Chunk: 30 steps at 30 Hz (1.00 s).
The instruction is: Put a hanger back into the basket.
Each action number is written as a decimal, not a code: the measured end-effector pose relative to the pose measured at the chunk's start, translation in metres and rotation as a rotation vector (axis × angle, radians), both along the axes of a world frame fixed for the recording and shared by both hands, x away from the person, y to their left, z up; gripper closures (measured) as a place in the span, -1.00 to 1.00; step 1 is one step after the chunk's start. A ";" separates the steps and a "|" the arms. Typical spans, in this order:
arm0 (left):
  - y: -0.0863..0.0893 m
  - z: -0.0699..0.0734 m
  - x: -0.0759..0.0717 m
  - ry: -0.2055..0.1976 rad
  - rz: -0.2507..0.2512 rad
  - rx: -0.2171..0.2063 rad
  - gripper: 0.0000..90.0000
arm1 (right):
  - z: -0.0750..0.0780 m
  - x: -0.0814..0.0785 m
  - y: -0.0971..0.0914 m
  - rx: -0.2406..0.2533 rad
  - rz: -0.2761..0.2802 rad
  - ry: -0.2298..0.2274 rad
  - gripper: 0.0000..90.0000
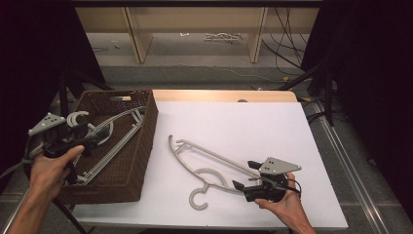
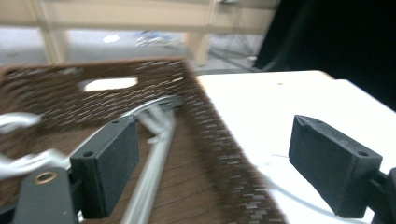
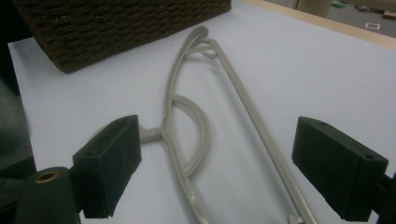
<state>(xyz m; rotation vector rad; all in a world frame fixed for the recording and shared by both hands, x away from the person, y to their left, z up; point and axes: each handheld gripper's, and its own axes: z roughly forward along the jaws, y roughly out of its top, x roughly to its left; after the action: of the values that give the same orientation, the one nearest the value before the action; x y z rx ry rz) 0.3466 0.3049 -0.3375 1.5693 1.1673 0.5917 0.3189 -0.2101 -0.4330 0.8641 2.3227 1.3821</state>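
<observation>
A grey plastic hanger [image 1: 209,163] lies flat on the white table [image 1: 272,126], its hook toward the front edge. My right gripper [image 1: 245,175] stands open at the hanger's right end. In the right gripper view the hanger [image 3: 196,121] runs between the two black pads [image 3: 109,163] without touching them. A brown wicker basket [image 1: 143,141] at the table's left holds a few more grey hangers [image 1: 114,129]. My left gripper [image 1: 87,145] hovers over the basket's left part, open with nothing in it. The left gripper view is blurred and looks across the basket wall [image 2: 224,154] and the hangers [image 2: 154,163] inside.
The basket overhangs the table's left edge. Beyond the far edge are a wooden frame [image 1: 139,39] and loose cables [image 1: 287,48] on the floor. Black curtains close both sides. The right half of the white top is bare.
</observation>
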 end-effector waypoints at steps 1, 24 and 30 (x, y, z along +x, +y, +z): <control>-0.008 0.000 -0.003 -0.006 -0.022 -0.002 -0.65 | 0.000 0.000 0.000 0.000 0.002 0.001 -0.63; -0.118 -0.048 -0.033 -0.103 -0.288 -0.021 -0.65 | -0.002 0.000 0.001 0.006 0.014 -0.005 -0.63; -0.127 -0.065 -0.039 -0.119 -0.302 -0.019 -0.64 | -0.004 0.000 0.001 0.013 0.025 0.023 -0.63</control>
<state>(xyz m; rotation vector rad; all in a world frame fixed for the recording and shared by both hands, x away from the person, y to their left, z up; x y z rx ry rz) 0.3072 0.1777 -0.4028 1.6315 0.8242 0.4644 0.3190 -0.2091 -0.4369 0.8623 2.3515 1.4065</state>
